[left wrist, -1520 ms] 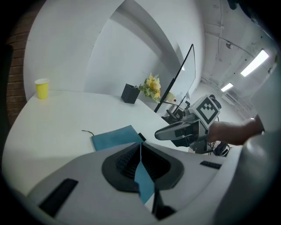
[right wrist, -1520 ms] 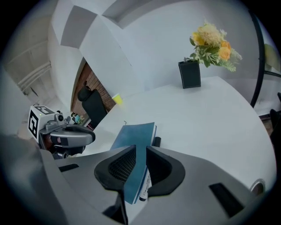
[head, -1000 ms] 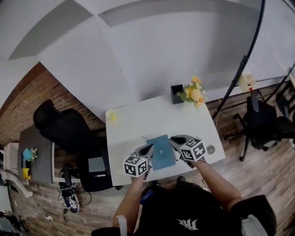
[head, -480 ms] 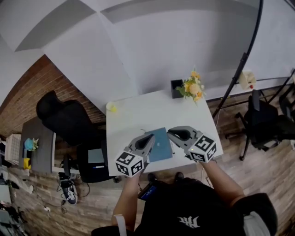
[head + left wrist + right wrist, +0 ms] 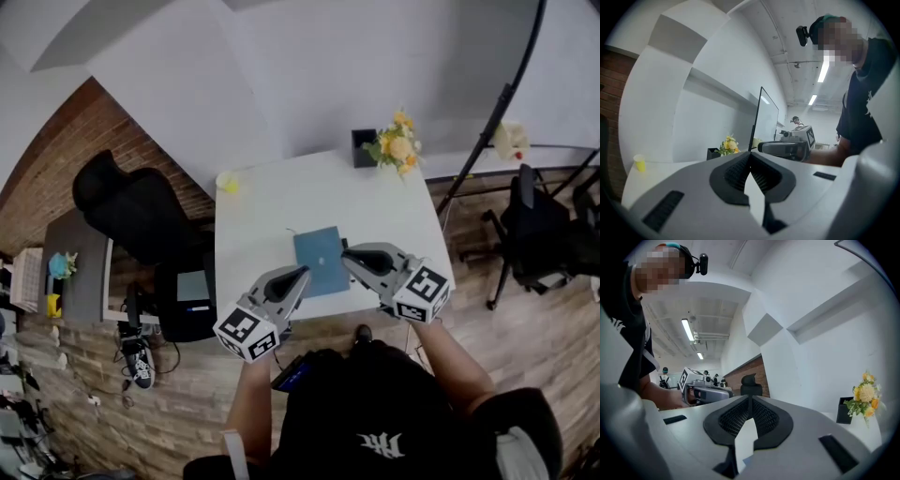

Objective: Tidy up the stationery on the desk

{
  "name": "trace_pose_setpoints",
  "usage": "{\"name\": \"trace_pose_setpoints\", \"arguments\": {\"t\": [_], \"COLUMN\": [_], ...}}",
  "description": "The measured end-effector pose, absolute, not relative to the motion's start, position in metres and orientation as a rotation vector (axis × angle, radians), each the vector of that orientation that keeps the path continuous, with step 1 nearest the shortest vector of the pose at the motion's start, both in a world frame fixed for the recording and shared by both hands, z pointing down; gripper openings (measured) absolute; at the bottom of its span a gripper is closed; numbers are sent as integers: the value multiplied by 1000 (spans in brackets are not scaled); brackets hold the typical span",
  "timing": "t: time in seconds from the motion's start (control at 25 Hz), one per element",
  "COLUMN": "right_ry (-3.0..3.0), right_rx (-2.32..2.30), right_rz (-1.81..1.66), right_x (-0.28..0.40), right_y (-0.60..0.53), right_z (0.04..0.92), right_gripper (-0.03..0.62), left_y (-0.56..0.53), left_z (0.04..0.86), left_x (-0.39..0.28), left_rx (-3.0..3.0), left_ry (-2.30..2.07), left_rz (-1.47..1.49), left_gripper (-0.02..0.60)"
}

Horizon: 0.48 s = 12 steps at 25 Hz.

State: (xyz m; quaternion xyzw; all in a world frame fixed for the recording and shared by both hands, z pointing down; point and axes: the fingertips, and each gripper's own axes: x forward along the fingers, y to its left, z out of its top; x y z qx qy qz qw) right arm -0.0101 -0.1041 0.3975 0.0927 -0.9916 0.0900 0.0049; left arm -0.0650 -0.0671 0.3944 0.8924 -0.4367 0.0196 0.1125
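Head view: left gripper point(image 5: 304, 271) fingers shut, right gripper point(image 5: 346, 254) fingers just closing, both empty; descending thus may shove notebook point(image 5: 317, 255).

White desk point(image 5: 272, 211) sits against the white wall point(image 5: 328, 66), with wooden floor point(image 5: 187, 412) below. Brick wall point(image 5: 56, 178) on the left, black office chair point(image 5: 131, 225) before it. Tube lights point(image 5: 824, 70) glow overhead.

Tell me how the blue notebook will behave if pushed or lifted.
The notebook lies flat on the smooth white desk, so it would probably slide rather than tip. It looks thin, so likely light, and may sag if lifted by one edge.
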Motion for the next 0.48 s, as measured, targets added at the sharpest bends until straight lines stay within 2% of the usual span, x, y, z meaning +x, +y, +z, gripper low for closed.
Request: {"name": "trace_pose_setpoints", "arguments": {"t": [0.48], "right_ry": [-3095], "right_rx": [290], "right_rz": [318], "right_x": [-11], "right_y": [27], "right_z": [406], "right_gripper": [49], "left_y": [54], "left_z": [419], "left_x": [-70], "left_rx": [2609], "left_ry": [-1139], "left_rz": [-45], "left_gripper": [3]}}
